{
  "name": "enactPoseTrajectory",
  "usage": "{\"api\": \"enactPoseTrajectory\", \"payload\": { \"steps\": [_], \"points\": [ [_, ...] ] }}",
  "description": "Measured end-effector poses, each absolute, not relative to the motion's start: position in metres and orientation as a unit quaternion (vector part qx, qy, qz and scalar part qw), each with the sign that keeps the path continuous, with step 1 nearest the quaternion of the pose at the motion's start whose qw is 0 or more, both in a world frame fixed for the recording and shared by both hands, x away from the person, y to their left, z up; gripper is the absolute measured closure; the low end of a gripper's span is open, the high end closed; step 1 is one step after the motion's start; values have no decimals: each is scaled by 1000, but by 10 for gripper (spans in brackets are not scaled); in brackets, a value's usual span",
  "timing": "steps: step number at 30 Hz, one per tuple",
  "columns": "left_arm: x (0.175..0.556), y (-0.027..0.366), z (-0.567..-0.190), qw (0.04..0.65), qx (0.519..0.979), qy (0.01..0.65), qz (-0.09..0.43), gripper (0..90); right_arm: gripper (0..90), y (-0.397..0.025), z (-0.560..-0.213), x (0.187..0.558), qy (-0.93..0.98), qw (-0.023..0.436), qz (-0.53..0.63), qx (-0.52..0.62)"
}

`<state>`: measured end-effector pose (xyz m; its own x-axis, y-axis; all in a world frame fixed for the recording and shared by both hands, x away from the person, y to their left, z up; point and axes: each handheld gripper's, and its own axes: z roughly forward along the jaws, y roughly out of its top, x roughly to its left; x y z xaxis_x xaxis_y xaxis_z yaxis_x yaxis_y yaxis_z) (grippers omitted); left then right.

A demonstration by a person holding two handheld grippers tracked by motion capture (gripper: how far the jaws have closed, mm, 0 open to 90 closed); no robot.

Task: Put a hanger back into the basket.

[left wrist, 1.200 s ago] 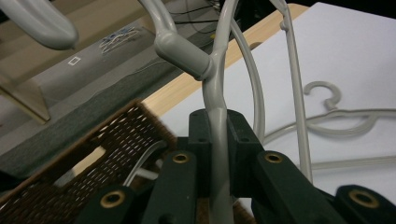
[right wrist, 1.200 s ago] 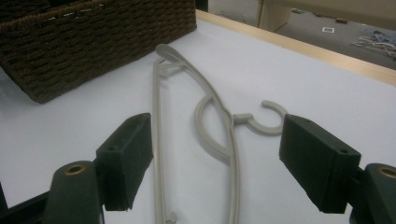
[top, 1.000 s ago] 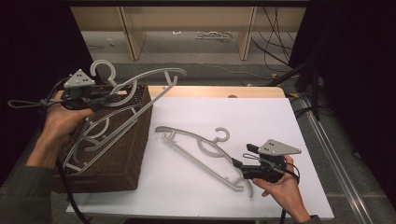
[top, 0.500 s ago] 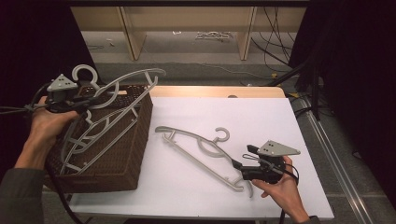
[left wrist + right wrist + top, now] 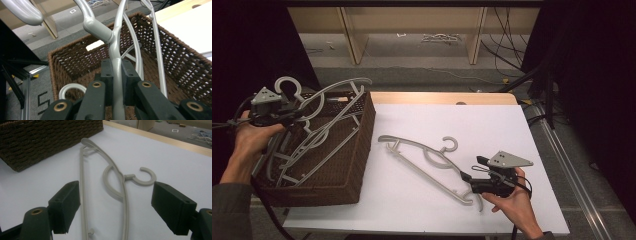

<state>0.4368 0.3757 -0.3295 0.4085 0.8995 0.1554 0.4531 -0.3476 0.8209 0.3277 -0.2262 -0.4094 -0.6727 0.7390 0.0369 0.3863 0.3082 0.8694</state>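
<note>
2 hangers; L gripper clamps one over basket; other by R gripper

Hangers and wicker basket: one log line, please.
left gripper: shut on grey plastic hanger over brown wicker basket | right gripper: open, over beige hanger

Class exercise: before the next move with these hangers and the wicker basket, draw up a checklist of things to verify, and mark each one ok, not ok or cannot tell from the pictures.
1. Left tool has a firm hold on the held hanger: ok, jaws shut on its bar near the neck.
2. Held hanger is over the basket: ok.
3. Held hanger lies fully inside the basket: not ok, its hook and shoulder rise above the rim.
4. Right tool is open for a pickup: ok, jaws wide apart.
5. Table hanger lies flat and free on the white table: ok.
6. Right tool's jaws straddle one bar only: cannot tell.
</note>
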Motion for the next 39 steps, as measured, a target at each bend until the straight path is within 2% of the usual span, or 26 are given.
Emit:
{"api": "enactPoseTrajectory", "payload": {
  "steps": [16,18,26,35,39],
  "points": [
    [429,397,-349,349,759,460,302,822,242,-228,-413,329,784,181,469,365],
    [428,399,-353,328,776,449,296,822,242,-228,-413,329,784,185,469,363],
    [433,396,-371,302,793,448,281,822,242,-229,-414,329,788,184,461,364],
    [443,390,-394,296,800,452,261,819,242,-229,-414,328,787,179,461,368],
    [443,393,-400,272,806,461,252,813,242,-229,-415,329,787,181,462,365]
  ]
}}
